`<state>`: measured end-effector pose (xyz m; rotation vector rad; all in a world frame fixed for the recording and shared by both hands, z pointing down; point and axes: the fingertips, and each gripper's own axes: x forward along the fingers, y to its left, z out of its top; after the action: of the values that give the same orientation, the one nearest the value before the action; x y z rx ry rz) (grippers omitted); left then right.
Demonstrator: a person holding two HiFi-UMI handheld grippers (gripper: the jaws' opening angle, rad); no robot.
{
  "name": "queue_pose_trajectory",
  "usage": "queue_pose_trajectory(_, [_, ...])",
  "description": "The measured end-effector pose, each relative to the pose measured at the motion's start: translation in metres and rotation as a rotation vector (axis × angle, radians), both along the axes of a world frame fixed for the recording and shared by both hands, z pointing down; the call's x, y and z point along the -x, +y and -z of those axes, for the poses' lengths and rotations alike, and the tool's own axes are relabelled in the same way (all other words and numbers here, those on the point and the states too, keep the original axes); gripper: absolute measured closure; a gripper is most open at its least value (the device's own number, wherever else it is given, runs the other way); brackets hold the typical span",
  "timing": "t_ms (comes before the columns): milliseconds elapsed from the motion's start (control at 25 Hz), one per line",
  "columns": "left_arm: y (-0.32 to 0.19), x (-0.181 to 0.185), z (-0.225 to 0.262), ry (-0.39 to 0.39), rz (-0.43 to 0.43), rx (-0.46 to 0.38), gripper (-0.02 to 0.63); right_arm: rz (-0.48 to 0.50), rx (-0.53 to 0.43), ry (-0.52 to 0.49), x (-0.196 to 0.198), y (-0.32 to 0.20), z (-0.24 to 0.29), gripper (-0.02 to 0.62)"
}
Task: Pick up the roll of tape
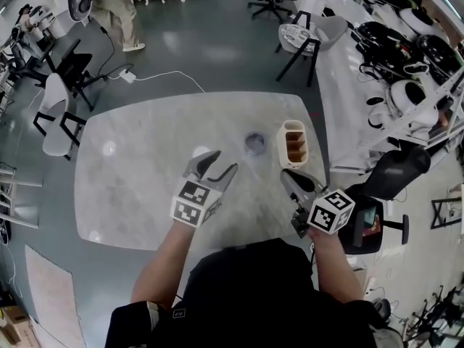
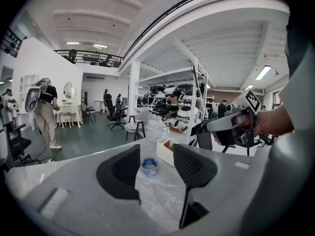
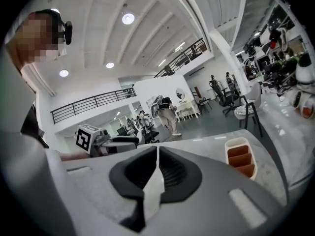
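The roll of tape (image 1: 254,143), blue-grey with a clear middle, lies flat on the marble table (image 1: 138,172) just left of a white organizer (image 1: 293,143) with orange compartments. My left gripper (image 1: 221,163) is open and empty, a short way in front of the roll and to its left. In the left gripper view the roll of tape (image 2: 149,166) shows through the gap of the left gripper (image 2: 156,154), still well ahead of the fingertips. My right gripper (image 1: 286,175) hovers near the organizer's near end. The right gripper (image 3: 156,151) is shut on nothing.
The white organizer (image 2: 167,150) stands right of the tape, close to the table's right edge (image 1: 322,151). A black office chair (image 1: 395,176) sits beside that edge. Shelves with white robots (image 1: 406,85) line the right side. A person (image 1: 116,9) walks beyond the table.
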<state>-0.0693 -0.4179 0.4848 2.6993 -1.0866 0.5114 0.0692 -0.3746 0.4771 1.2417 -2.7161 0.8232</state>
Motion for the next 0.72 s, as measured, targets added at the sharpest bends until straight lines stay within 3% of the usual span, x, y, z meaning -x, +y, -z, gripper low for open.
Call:
queue_pose_trajectory(200, [-0.031,-0.028,-0.022,-0.076,-0.072,-0.004,0.385,0.000,0.012,0.002,-0.012,-0.026,-0.014,0.580])
queue_pose_trajectory(720, [-0.096,-0.092,-0.114,-0.300,-0.231,0.137,0.371,0.019,0.085,-0.036,-0.050,-0.090,-0.055,0.580])
